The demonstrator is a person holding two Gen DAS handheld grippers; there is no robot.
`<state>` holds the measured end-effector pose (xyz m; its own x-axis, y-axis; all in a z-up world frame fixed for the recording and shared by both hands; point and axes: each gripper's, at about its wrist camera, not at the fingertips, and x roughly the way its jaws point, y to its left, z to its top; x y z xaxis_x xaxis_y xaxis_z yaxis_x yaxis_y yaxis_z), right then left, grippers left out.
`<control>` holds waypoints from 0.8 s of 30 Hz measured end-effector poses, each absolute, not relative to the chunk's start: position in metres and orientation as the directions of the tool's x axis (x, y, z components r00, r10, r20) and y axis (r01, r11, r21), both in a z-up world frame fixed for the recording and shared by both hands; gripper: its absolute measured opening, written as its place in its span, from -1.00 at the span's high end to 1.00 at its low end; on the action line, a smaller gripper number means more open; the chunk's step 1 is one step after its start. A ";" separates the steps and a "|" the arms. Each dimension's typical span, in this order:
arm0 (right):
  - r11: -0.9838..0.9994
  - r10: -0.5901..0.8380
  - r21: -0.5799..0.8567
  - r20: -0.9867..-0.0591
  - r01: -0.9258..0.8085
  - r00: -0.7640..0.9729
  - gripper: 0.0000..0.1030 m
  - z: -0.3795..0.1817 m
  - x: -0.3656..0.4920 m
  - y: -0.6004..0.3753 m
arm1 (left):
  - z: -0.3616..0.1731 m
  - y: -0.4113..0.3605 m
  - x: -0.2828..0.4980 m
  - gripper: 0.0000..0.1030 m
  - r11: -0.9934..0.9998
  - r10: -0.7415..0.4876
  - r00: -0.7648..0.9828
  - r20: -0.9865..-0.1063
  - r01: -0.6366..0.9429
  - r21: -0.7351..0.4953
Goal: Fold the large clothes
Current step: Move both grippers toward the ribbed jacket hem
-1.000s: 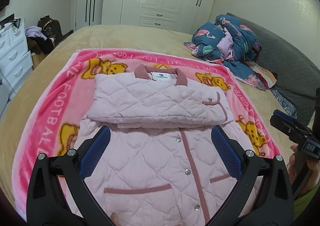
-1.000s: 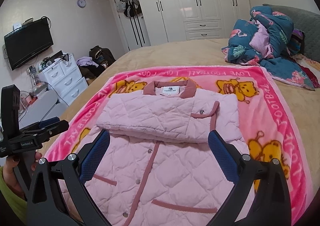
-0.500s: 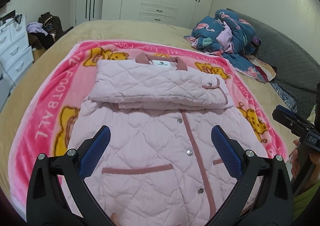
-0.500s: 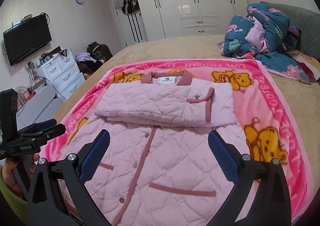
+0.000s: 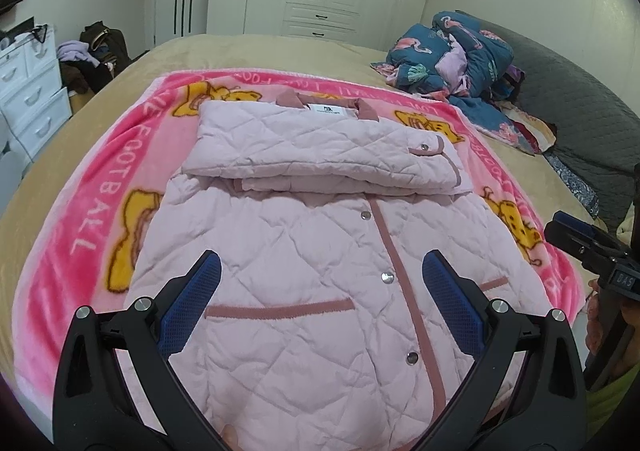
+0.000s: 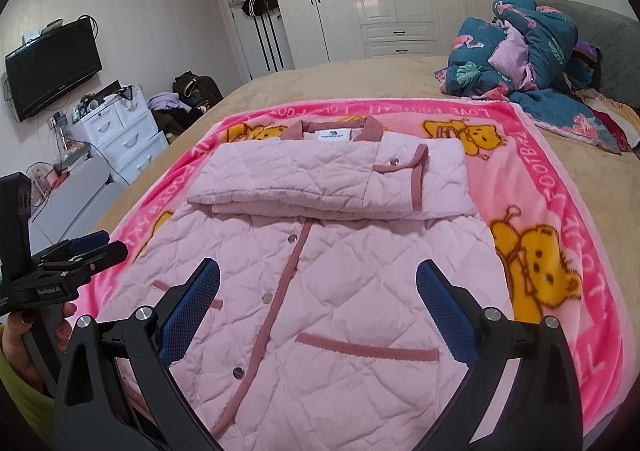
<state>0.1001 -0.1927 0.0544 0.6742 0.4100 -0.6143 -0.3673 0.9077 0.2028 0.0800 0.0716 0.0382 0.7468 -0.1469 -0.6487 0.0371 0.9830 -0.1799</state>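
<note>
The pink quilted jacket [image 5: 320, 251], sleeves folded across its chest, is being kept flat on the pink blanket [image 5: 92, 219] just ahead of the left hand-held gripper [image 5: 321, 301] and right hand-held gripper [image 6: 318, 303]; both are being held wide open, gripping nothing.

I am seeing my left black plastic gripper [image 5: 320, 283] showing blue mesh-textured pads [image 5: 192, 307] and silver screws; my right black plastic gripper [image 6: 316, 291] is matching it, a yellow-green sleeve [image 6: 16, 383] showing lower left.
</note>
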 end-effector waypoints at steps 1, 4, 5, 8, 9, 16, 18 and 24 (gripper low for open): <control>0.908 0.409 0.202 -0.616 -0.366 0.673 -0.90 0.052 0.099 -0.194 | 0.036 0.071 0.078 -0.84 0.983 -0.149 0.745 -0.650 0.040 -0.180; 0.911 0.402 0.202 -0.627 -0.359 0.668 -0.90 0.045 0.094 -0.197 | 0.029 0.070 0.074 -0.84 0.983 -0.149 0.740 -0.656 0.041 -0.178; 0.912 0.400 0.201 -0.629 -0.357 0.667 -0.90 0.043 0.092 -0.198 | 0.026 0.070 0.073 -0.84 0.983 -0.151 0.738 -0.658 0.041 -0.180; 0.916 0.392 0.202 -0.638 -0.347 0.663 -0.90 0.035 0.088 -0.201 | 0.018 0.071 0.069 -0.84 0.983 -0.150 0.731 -0.665 0.037 -0.181; 0.917 0.390 0.202 -0.641 -0.344 0.661 -0.90 0.032 0.086 -0.202 | 0.016 0.071 0.068 -0.84 0.983 -0.150 0.729 -0.668 0.035 -0.182; 0.924 0.373 0.201 -0.664 -0.325 0.648 -0.90 0.015 0.077 -0.211 | 0.002 0.077 0.059 -0.84 0.985 -0.132 0.717 -0.684 0.018 -0.172; 0.926 0.367 0.197 -0.671 -0.322 0.644 -0.90 0.010 0.075 -0.214 | -0.002 0.079 0.057 -0.84 0.986 -0.127 0.712 -0.690 0.016 -0.165; 0.936 0.340 0.182 -0.697 -0.302 0.631 -0.90 -0.003 0.072 -0.227 | -0.012 0.086 0.052 -0.84 0.989 -0.102 0.698 -0.709 -0.004 -0.147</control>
<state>0.0716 -0.2269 -0.0034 0.6312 0.3399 -0.6972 -0.3025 0.9356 0.1823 0.0519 0.0859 -0.0118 0.6976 -0.1021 -0.7092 -0.0043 0.9892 -0.1466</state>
